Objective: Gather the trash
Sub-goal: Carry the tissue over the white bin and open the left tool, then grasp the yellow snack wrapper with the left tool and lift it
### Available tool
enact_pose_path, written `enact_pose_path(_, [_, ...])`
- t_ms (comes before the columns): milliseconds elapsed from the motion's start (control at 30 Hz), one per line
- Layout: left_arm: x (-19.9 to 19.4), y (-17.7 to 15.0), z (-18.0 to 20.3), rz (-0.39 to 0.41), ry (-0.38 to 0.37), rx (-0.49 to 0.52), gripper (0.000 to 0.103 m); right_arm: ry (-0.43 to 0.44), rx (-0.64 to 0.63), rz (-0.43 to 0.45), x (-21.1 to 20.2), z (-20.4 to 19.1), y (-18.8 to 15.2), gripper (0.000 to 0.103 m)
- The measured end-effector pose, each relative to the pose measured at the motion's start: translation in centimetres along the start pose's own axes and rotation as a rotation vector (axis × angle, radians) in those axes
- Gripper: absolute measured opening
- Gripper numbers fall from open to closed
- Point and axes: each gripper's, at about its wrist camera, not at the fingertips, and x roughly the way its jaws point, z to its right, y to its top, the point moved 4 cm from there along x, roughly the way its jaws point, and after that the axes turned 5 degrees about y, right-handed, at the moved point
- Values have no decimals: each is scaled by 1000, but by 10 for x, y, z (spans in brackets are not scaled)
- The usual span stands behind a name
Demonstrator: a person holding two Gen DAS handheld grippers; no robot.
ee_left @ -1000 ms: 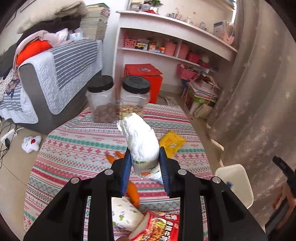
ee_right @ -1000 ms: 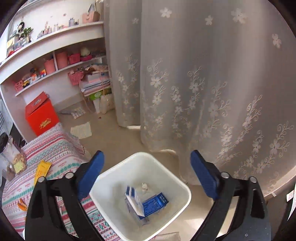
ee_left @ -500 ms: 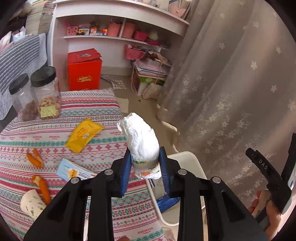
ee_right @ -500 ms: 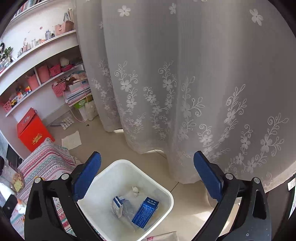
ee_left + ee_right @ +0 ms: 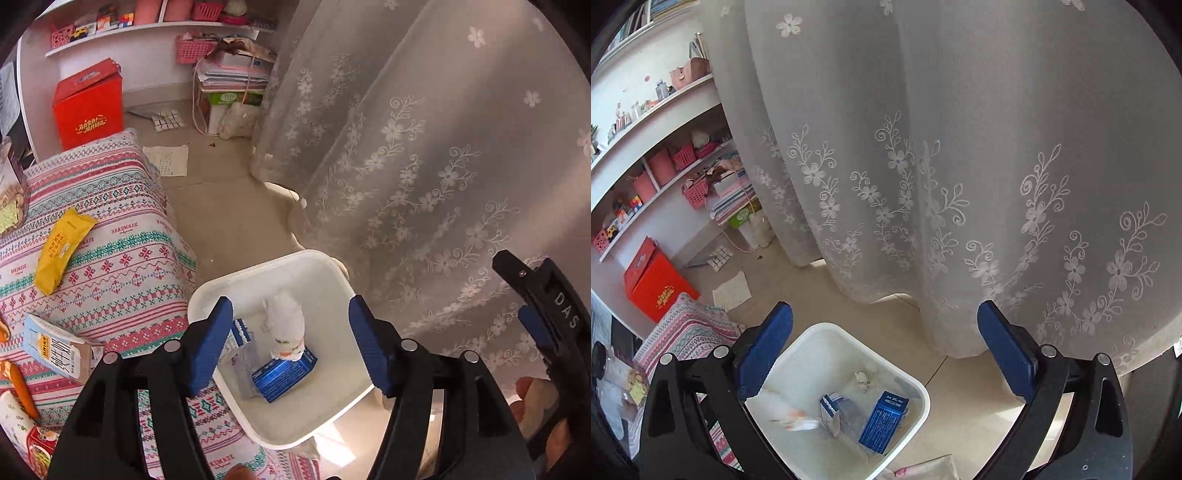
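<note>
My left gripper (image 5: 291, 343) is open above the white bin (image 5: 321, 417). The crumpled white wrapper (image 5: 286, 325) is falling between the fingers into the bin; it shows as a blur in the right wrist view (image 5: 790, 417). The bin (image 5: 916, 387) holds a blue box (image 5: 284, 373), also seen in the right wrist view (image 5: 884, 421), and a small carton (image 5: 831, 410). My right gripper (image 5: 886, 358) is open and empty above the bin. On the table lie a yellow packet (image 5: 62, 247) and a milk carton (image 5: 55, 350).
The striped tablecloth (image 5: 122, 266) ends beside the bin. A lace curtain (image 5: 424, 155) hangs right behind the bin. A red box (image 5: 88, 103), loose papers and a stack of books stand on the floor by the shelves. Carrots (image 5: 20, 387) lie at the table's left edge.
My left gripper swung right from over the table to above the bin and opened, letting the white wrapper drop. My right gripper stayed open over the bin, drifting slightly.
</note>
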Motion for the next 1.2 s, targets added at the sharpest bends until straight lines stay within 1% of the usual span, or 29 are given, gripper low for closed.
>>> enact_pose_path(100, [12, 10, -26, -37, 98, 18, 78, 36, -3, -26, 2, -6, -3, 96])
enact_pose_path(167, [22, 18, -55, -63, 177, 37, 78, 63, -6, -44, 3, -11, -5, 96])
enact_pose_path(233, [32, 25, -87, -88, 277, 68, 78, 89, -9, -60, 4, -18, -7, 96])
enact_pose_path(300, [45, 31, -118, -136, 359, 105, 78, 105, -14, -72, 5, -25, -10, 96])
enact_pose_path(400, [67, 35, -161, -226, 451, 160, 78, 122, -25, -92, 7, -36, -14, 96])
enact_pose_path(467, [80, 40, -186, -277, 487, 199, 78, 130, -43, -105, 9, -44, -19, 96])
enact_pose_path(567, [94, 48, -216, -323, 503, 222, 78, 138, -87, -112, 9, -58, -25, 96])
enact_pose_path(667, [108, 54, -238, -353, 470, 205, 79, 143, -128, -119, 10, -71, -30, 96])
enact_pose_path(800, [123, 57, -255, -368, 453, 196, 79, 139, -178, -135, 13, -86, -39, 96])
enact_pose_path(1000, [137, 54, -269, -387, 373, 177, 78, 130, -234, -134, 14, -100, -46, 96])
enact_pose_path(1067, [135, 55, -269, -383, 354, 173, 71, 127, -238, -145, 16, -102, -48, 96])
enact_pose_path(1133, [132, 56, -271, -381, 350, 177, 56, 126, -247, -151, 17, -104, -50, 96])
enact_pose_path(1167, [130, 56, -271, -381, 350, 172, 53, 129, -253, -153, 17, -106, -51, 96])
enact_pose_path(1200, [128, 56, -272, -380, 352, 166, 46, 133, -258, -154, 16, -108, -52, 96])
